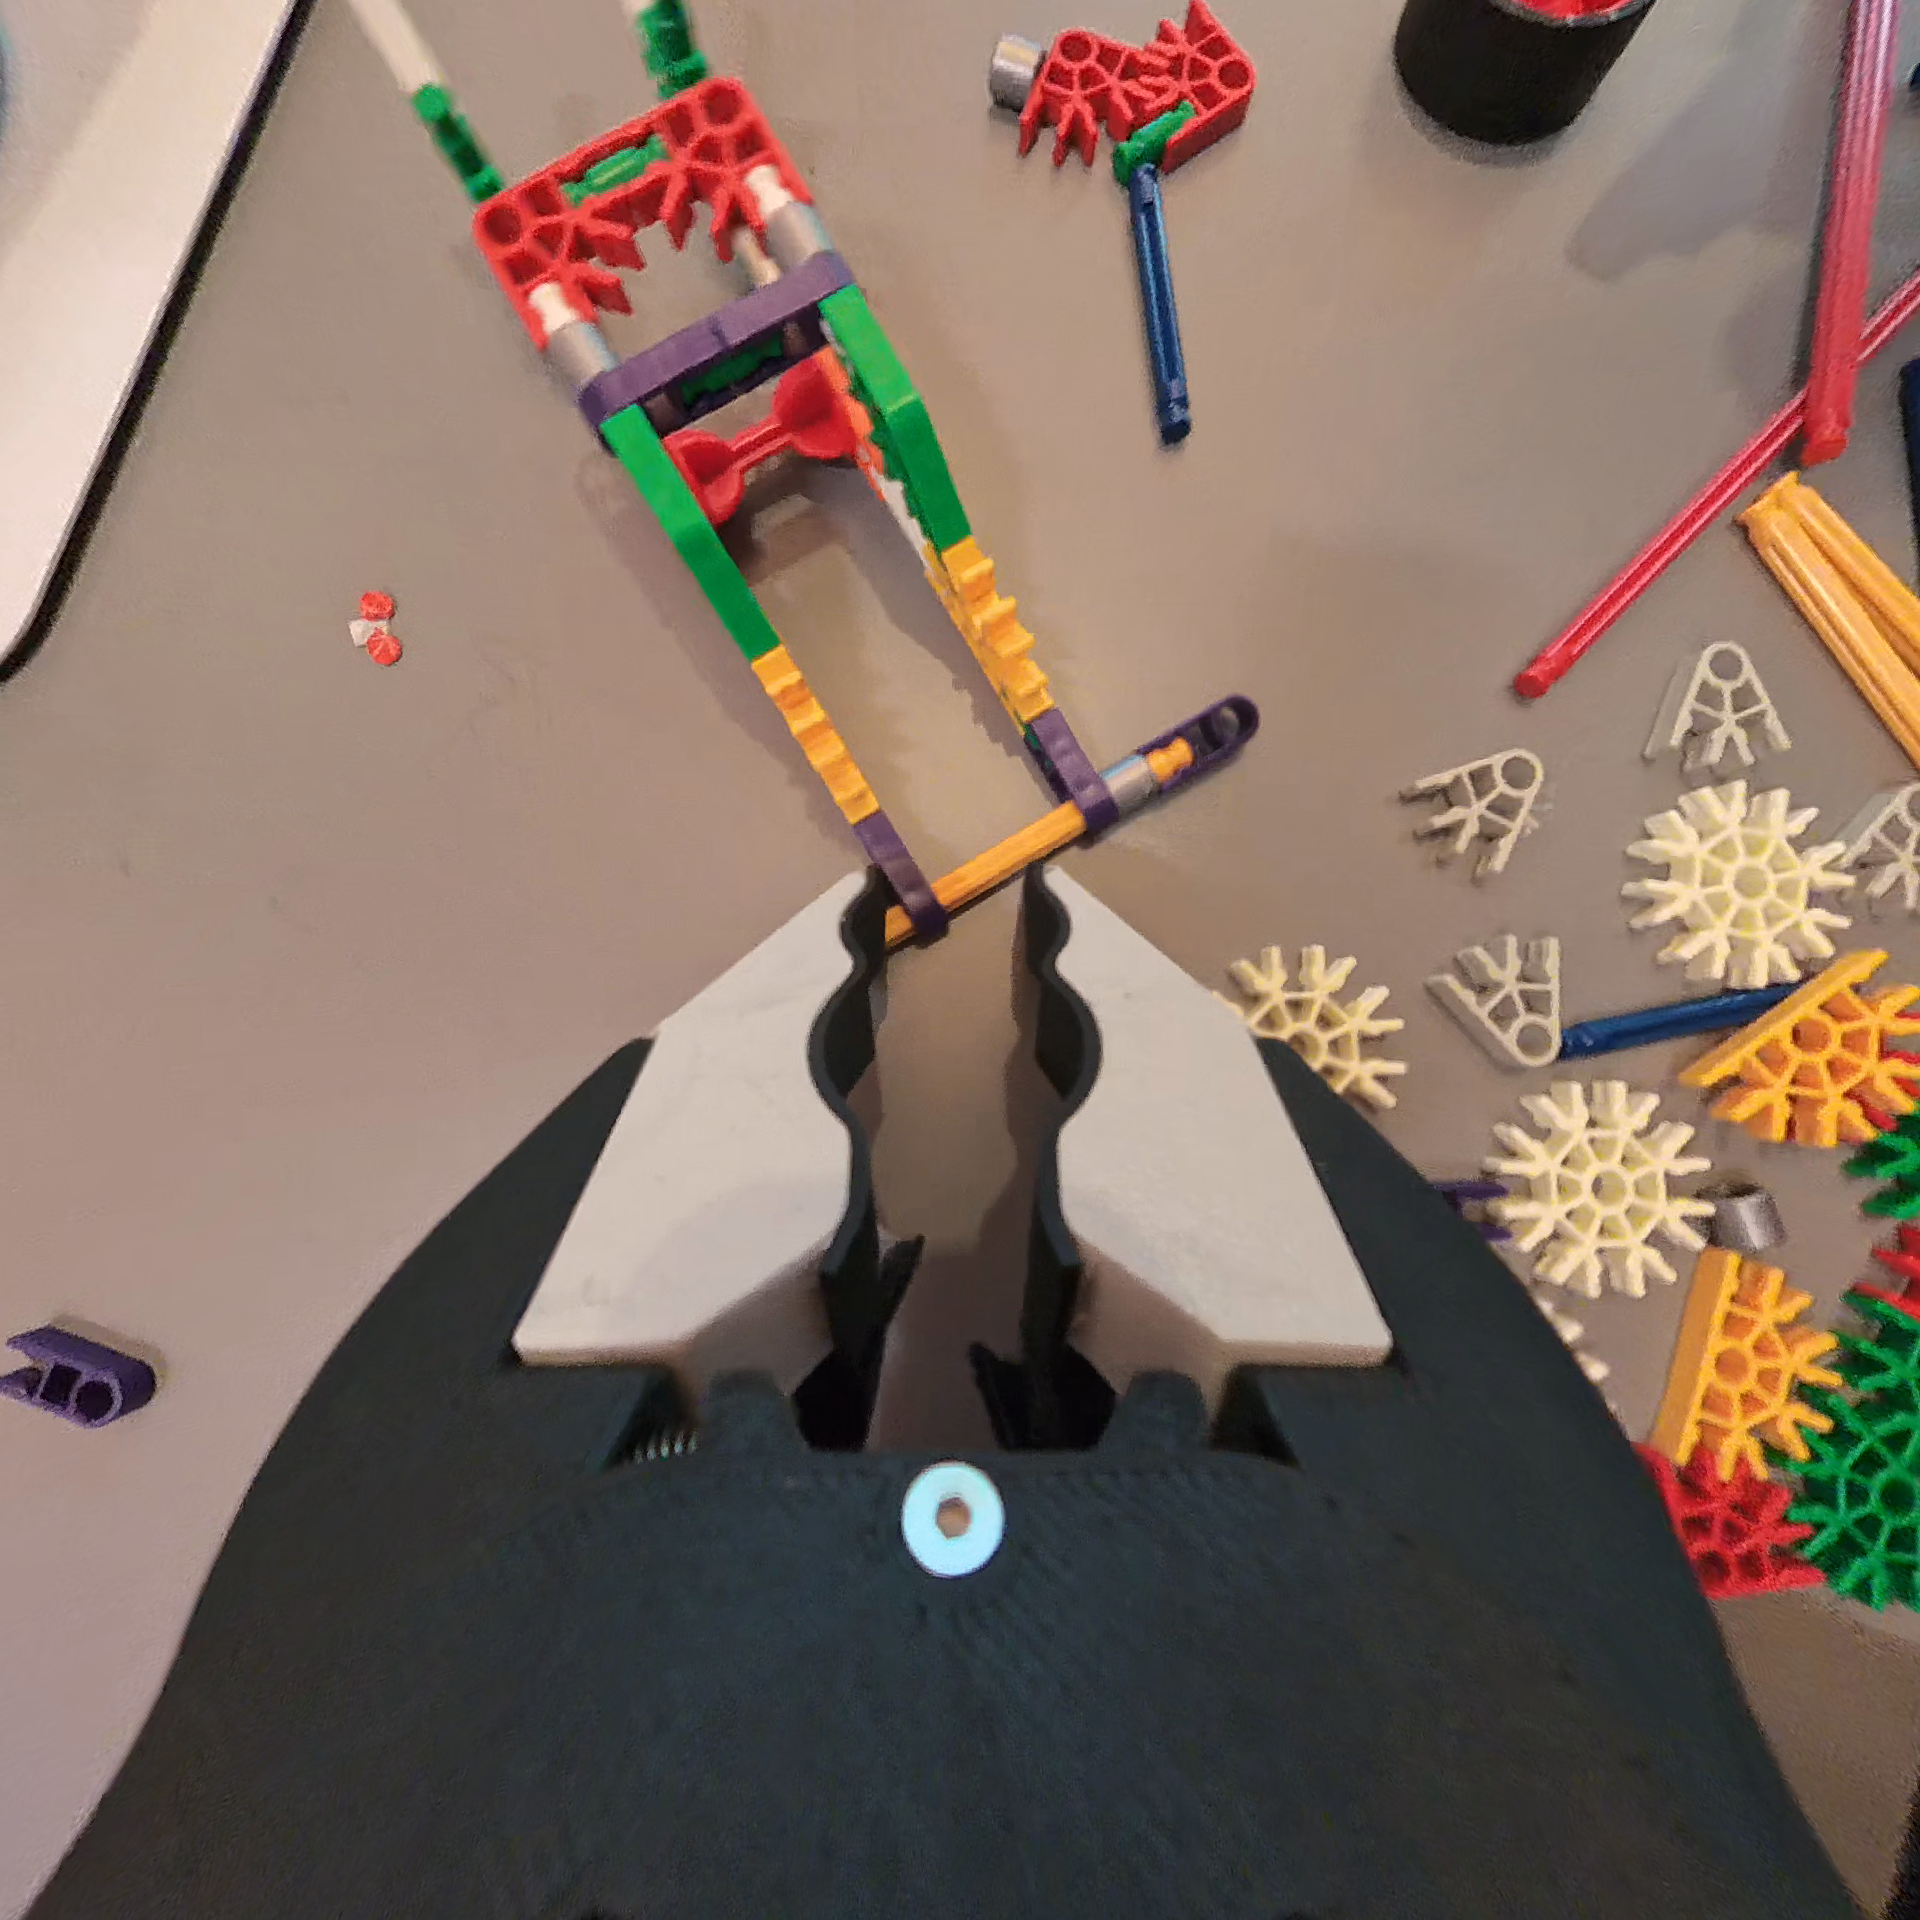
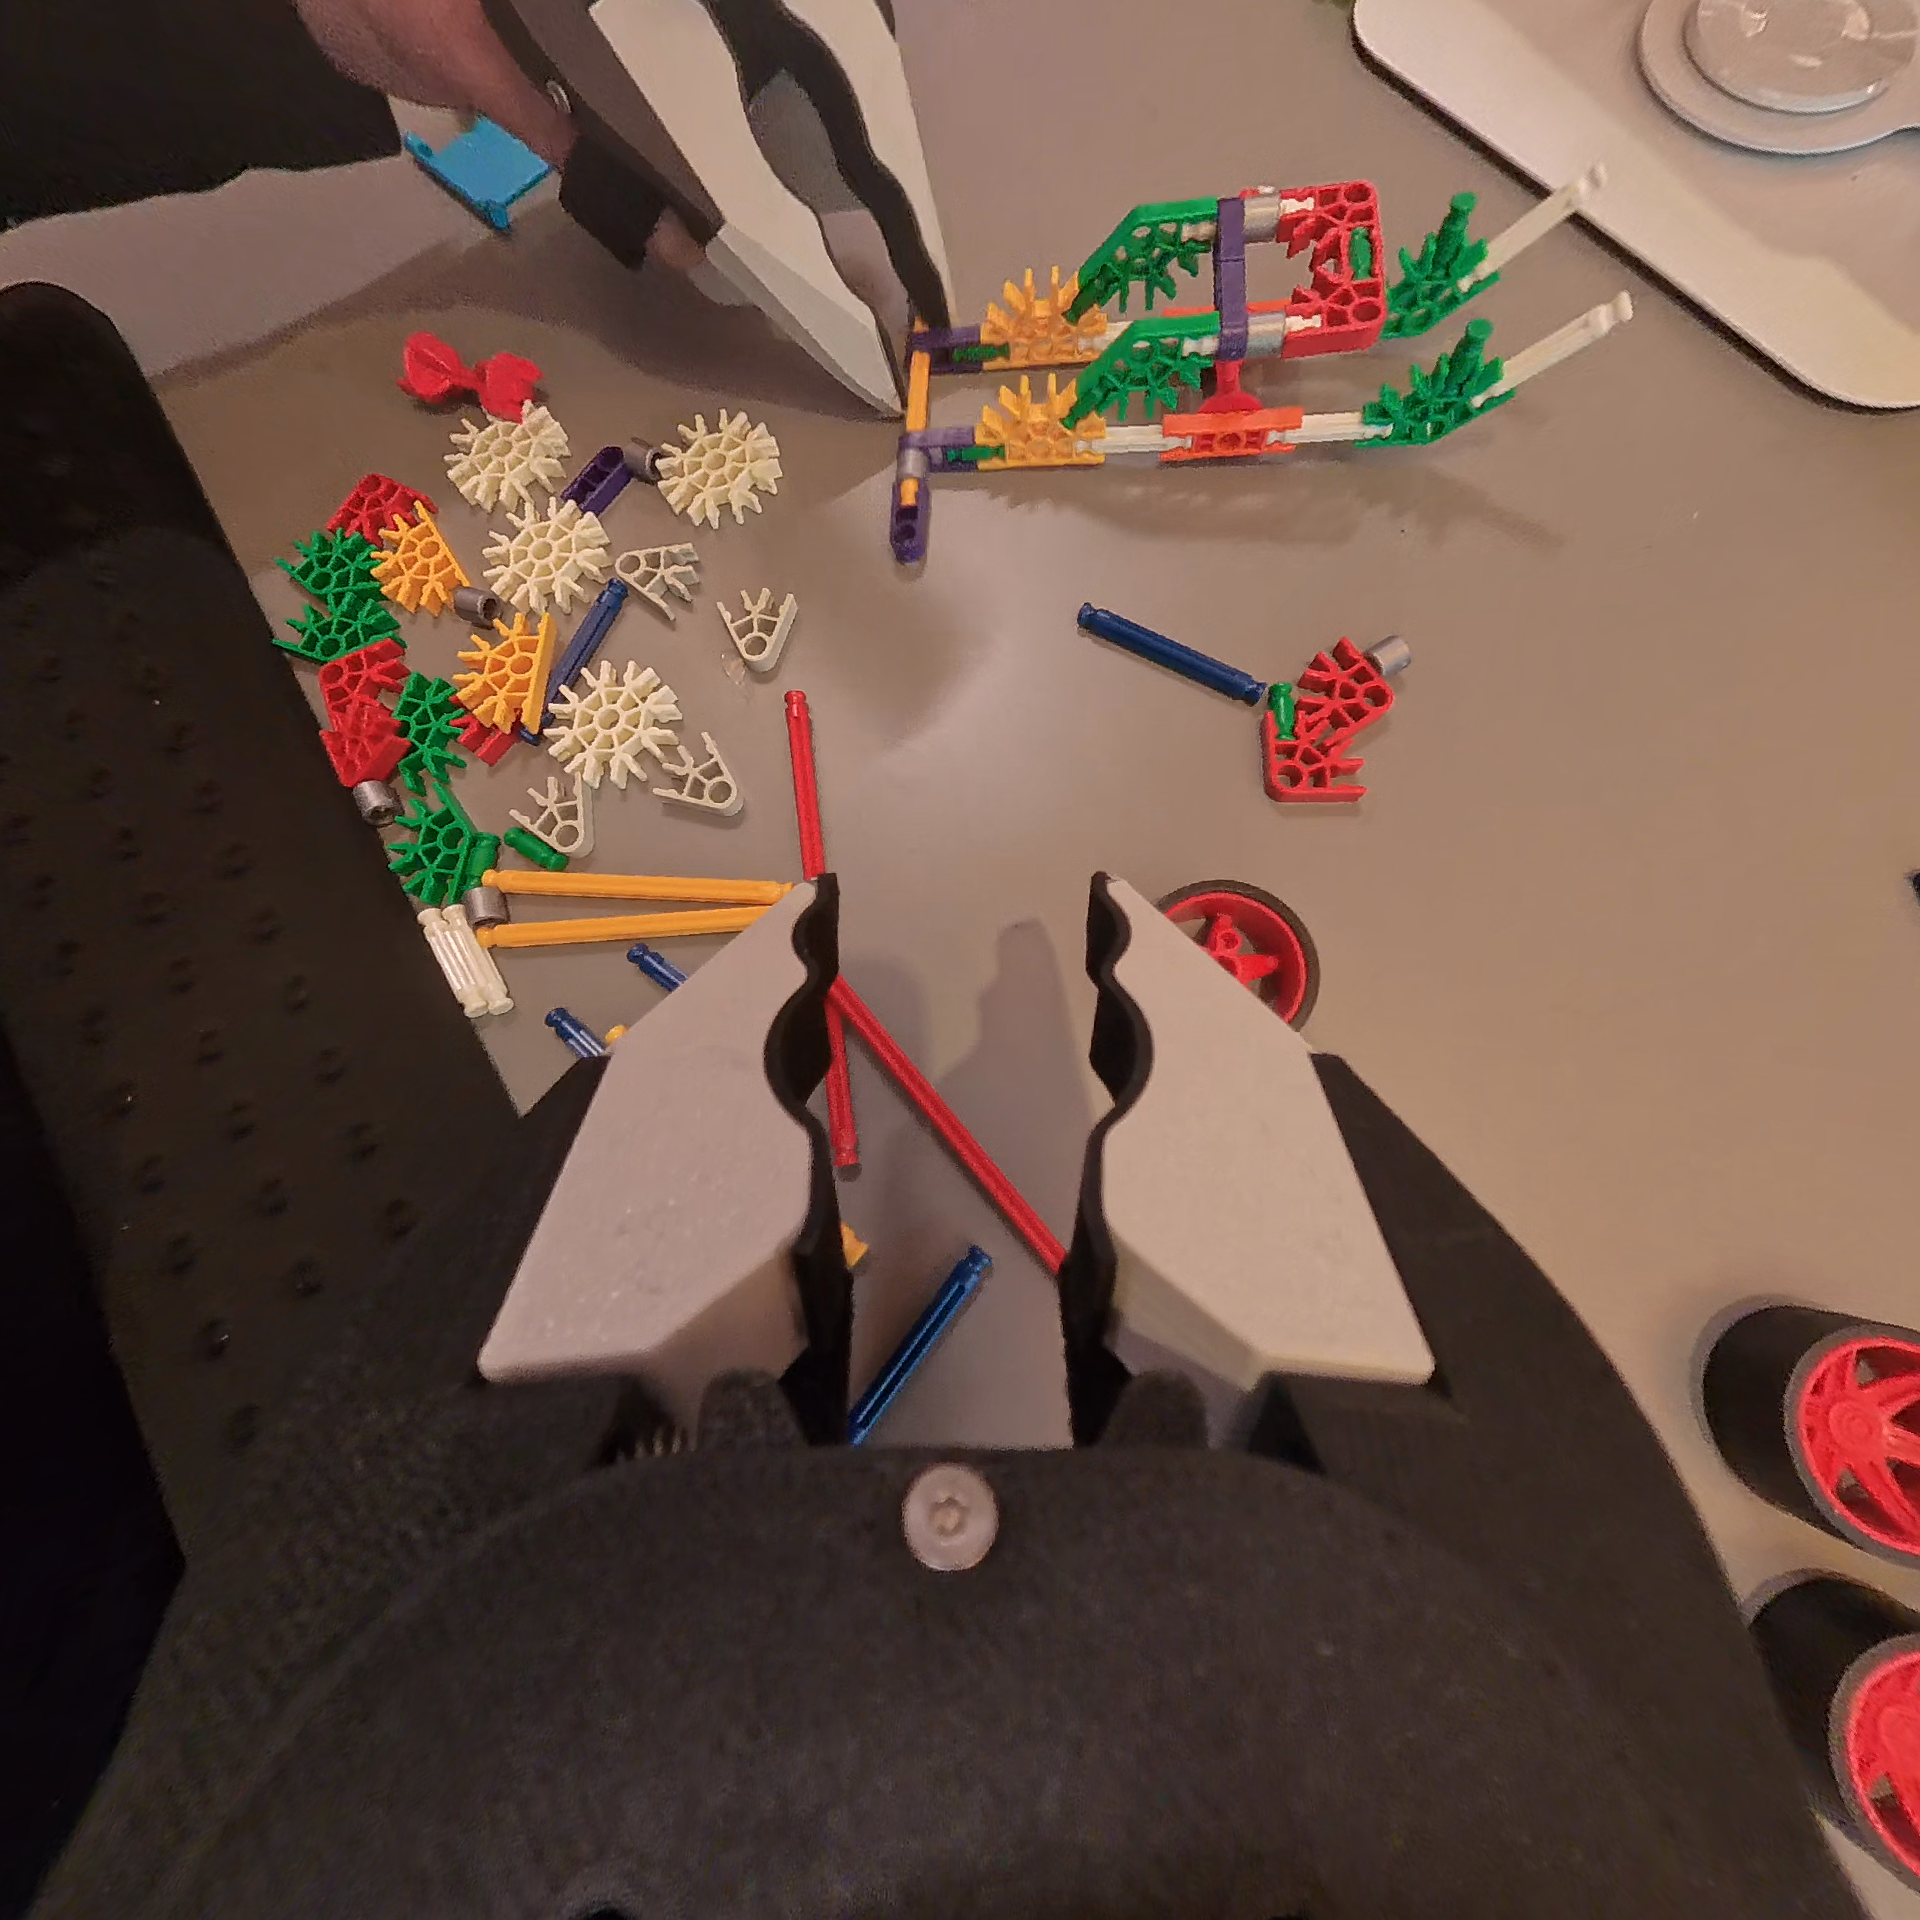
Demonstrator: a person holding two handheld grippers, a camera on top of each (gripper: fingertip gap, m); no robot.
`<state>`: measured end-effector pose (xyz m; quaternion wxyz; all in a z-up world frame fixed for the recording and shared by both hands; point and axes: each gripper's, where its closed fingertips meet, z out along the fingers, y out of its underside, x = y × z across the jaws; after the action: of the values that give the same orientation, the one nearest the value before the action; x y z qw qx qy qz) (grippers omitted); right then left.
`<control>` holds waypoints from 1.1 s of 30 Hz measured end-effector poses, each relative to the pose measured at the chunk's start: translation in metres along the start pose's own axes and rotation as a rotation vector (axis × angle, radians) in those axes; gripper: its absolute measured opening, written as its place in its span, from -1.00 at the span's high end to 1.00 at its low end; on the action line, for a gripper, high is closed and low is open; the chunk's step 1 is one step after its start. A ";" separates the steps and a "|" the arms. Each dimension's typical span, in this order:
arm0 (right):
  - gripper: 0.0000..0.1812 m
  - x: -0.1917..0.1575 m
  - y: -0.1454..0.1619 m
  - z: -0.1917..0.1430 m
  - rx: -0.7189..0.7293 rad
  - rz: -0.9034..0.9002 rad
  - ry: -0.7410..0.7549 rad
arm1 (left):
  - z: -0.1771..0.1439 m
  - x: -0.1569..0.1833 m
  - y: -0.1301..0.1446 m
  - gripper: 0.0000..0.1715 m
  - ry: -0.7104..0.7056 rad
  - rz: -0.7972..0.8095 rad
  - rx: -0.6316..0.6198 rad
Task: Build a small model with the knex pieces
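Observation:
A rod-and-connector model [image 1: 790, 416] of red, green, yellow and purple parts lies on the grey table; it also shows in the right wrist view [image 2: 1195, 332]. My left gripper [image 1: 951, 894] is open with a narrow gap. Its tips straddle the near end of the model's yellow rod [image 1: 1018, 852] and a purple clip, which touches the left finger only. The right wrist view shows the left gripper [image 2: 920, 358] at that same rod [image 2: 916, 390]. My right gripper [image 2: 961, 904] is open and empty, hovering over two crossed red rods [image 2: 935, 1112].
A pile of loose connectors [image 2: 499, 644] [image 1: 1662, 1143] lies beside the model. A small red piece with a blue rod [image 2: 1320, 717] lies apart. Red-hubbed wheels [image 2: 1242, 961] [image 2: 1849, 1444] sit to the right. A white board [image 2: 1662, 177] lies beyond the model, and dark fabric [image 2: 156, 935] to the left. Across from one pair of fingers to the other is roughly 20 cm.

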<state>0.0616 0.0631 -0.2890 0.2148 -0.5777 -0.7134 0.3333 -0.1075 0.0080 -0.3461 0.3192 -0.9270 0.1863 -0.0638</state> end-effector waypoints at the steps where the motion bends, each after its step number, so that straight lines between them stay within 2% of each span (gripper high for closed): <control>1: 0.50 0.001 0.000 0.000 0.003 0.001 0.001 | 0.002 0.002 -0.002 0.76 -0.006 -0.010 0.001; 8: 0.50 0.009 -0.003 0.002 0.017 0.000 -0.008 | 0.018 0.035 -0.024 0.84 0.022 -0.084 -0.006; 11: 0.50 0.011 -0.002 0.001 0.020 0.001 -0.010 | 0.023 0.046 -0.031 0.78 0.027 -0.069 -0.022; 17: 0.50 0.017 0.003 -0.006 0.026 0.007 -0.003 | 0.022 0.045 -0.031 0.61 0.004 -0.098 -0.028; 26: 0.50 0.022 0.009 -0.019 0.030 0.010 0.005 | -0.010 0.038 -0.021 0.48 -0.071 -0.159 0.020; 33: 0.61 0.006 0.019 -0.017 -0.012 0.003 -0.048 | -0.049 0.049 0.011 0.46 -0.079 -0.184 -0.001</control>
<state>0.0849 0.0753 -0.2914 0.1935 -0.5720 -0.7195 0.3430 -0.0775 -0.0465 -0.3138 0.3185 -0.9422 0.0877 -0.0562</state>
